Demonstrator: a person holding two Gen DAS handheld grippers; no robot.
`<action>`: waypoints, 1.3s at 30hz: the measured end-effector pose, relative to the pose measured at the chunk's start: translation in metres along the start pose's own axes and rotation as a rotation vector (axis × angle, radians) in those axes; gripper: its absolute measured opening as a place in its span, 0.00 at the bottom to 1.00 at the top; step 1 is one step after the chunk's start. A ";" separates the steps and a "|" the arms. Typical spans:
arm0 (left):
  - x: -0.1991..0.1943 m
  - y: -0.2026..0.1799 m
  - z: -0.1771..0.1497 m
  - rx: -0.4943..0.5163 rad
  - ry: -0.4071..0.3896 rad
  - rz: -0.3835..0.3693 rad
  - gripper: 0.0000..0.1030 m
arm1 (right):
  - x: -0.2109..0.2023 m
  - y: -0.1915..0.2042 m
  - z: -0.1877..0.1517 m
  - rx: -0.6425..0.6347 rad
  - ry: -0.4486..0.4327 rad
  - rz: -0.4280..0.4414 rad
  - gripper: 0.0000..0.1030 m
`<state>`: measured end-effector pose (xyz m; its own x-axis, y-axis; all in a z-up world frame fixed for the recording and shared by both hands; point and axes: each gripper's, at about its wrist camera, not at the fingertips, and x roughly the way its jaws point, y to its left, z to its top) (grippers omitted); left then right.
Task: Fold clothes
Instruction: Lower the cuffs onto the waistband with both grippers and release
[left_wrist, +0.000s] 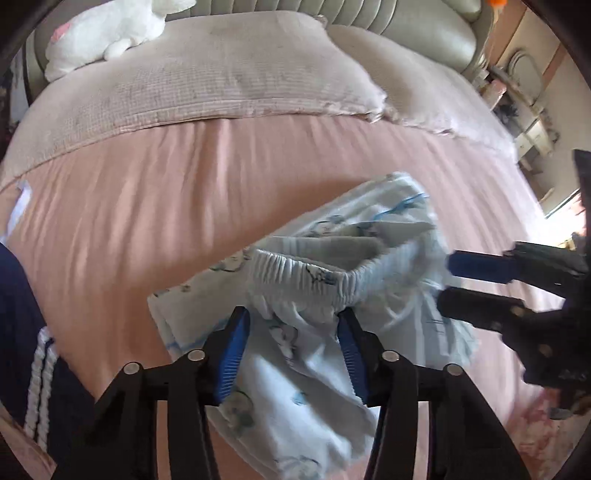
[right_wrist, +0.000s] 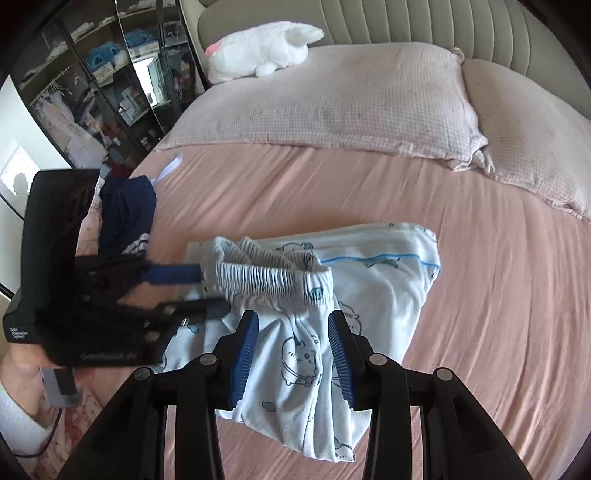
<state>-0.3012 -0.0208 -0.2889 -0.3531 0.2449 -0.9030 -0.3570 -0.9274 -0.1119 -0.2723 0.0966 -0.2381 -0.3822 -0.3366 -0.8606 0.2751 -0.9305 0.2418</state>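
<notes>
Light blue pyjama trousers (left_wrist: 295, 387) with a cartoon print lie bunched on the pink bed sheet (left_wrist: 166, 192). Their gathered elastic waistband (left_wrist: 295, 275) is raised and stretched between both grippers. My left gripper (left_wrist: 291, 325) is shut on cloth just below one end of the waistband, which fills the gap between its blue pads. In the right wrist view my right gripper (right_wrist: 293, 325) is shut on the trousers (right_wrist: 384, 295) below the other end of the waistband (right_wrist: 266, 280). The left gripper (right_wrist: 210, 291) comes in from the left there; the right gripper (left_wrist: 443, 284) enters the left wrist view from the right.
A navy garment with white stripes (right_wrist: 127, 218) lies at the bed's left edge. Two pale pillows (right_wrist: 351, 103) and a white plush toy (right_wrist: 262, 48) sit by the padded headboard. A glass cabinet (right_wrist: 92, 92) stands left of the bed. A white sleeve (right_wrist: 14, 417) shows below the left gripper.
</notes>
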 end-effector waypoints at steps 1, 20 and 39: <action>0.008 0.002 0.002 -0.002 0.006 0.021 0.41 | 0.011 -0.001 0.000 -0.001 0.016 -0.012 0.37; -0.051 0.027 -0.008 -0.120 -0.138 -0.187 0.42 | -0.009 -0.031 -0.011 0.174 -0.076 -0.049 0.37; -0.025 0.019 0.007 -0.104 -0.103 -0.007 0.47 | 0.009 -0.031 0.012 0.162 -0.074 -0.052 0.38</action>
<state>-0.3055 -0.0425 -0.2650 -0.4395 0.2739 -0.8555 -0.2699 -0.9486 -0.1650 -0.2950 0.1201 -0.2481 -0.4581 -0.2917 -0.8397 0.1096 -0.9559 0.2723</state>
